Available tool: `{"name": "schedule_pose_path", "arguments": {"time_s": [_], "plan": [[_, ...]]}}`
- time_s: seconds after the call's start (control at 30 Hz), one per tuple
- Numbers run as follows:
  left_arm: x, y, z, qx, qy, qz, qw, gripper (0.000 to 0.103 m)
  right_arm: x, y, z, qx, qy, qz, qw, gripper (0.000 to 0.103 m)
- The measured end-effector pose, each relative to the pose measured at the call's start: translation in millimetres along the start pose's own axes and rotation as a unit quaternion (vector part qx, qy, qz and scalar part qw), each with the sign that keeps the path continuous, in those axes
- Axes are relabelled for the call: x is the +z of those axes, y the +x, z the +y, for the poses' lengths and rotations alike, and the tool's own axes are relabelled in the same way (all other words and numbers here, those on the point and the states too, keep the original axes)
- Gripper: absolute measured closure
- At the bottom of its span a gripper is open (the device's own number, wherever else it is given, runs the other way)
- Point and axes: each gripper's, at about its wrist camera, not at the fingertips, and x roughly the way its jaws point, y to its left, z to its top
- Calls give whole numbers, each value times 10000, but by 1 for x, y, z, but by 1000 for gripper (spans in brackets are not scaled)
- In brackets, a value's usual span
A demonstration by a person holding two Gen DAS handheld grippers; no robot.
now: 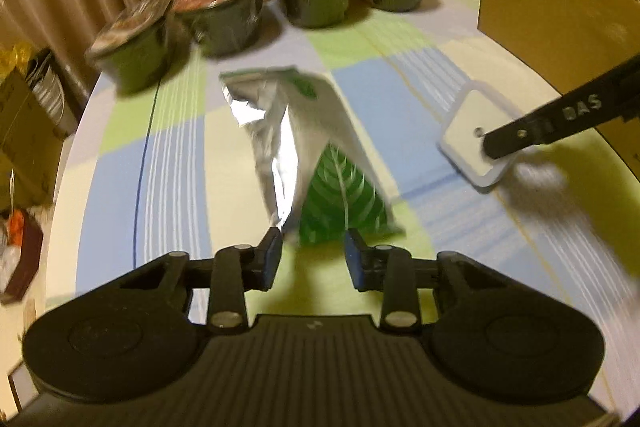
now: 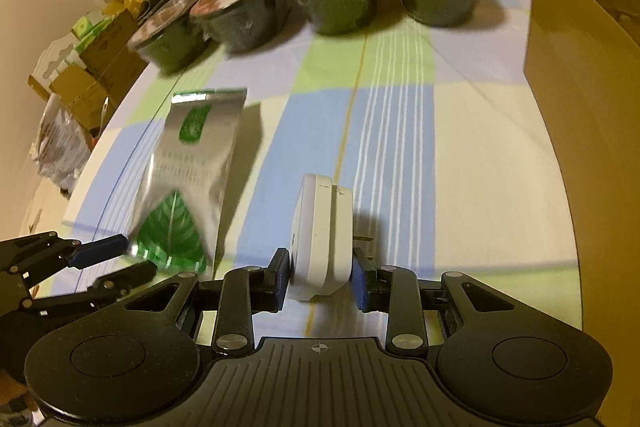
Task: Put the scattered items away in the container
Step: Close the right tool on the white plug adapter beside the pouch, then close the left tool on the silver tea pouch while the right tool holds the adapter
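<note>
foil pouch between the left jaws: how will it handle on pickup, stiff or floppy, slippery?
The foil pouch is creased and stands upright, so it will probably flex and crumple rather than stay rigid. Its glossy silver film looks slick and may slide between the pads. The left gripper has its jaws open around the narrow bottom corner, so the pouch may swing or sag once lifted.

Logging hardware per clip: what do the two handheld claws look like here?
Both match: matte black plastic with a ribbed centre plate, two round discs at the sides, and linkage arms with silver rivets. The left claw and right claw have blue pads. The right claw's arm shows raised letters "DAS" in the left wrist view. No cables or sleeves visible.
</note>
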Motion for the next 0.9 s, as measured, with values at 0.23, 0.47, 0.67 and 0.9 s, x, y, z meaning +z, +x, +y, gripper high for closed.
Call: {"name": "schedule_pose_path", "arguments": {"time_s": [0.23,0.47,0.67,0.9], "plan": [[5,-10,13,84,-573,-155,9982,42,-19,-13,1,-76,59,-49,9999,68],[49,23,-6,199,-361,-320,9986,24,-16,-12,-1,-238,-77,-224,9994,68],[66,61,-29,589,55,-130,9982,22,-13,-8,-9,-222,-156,-363,9990,69],[65,84,-31,946,172,6,9954,38,-8,-4,-11,-253,-361,-522,9977,69]]}}
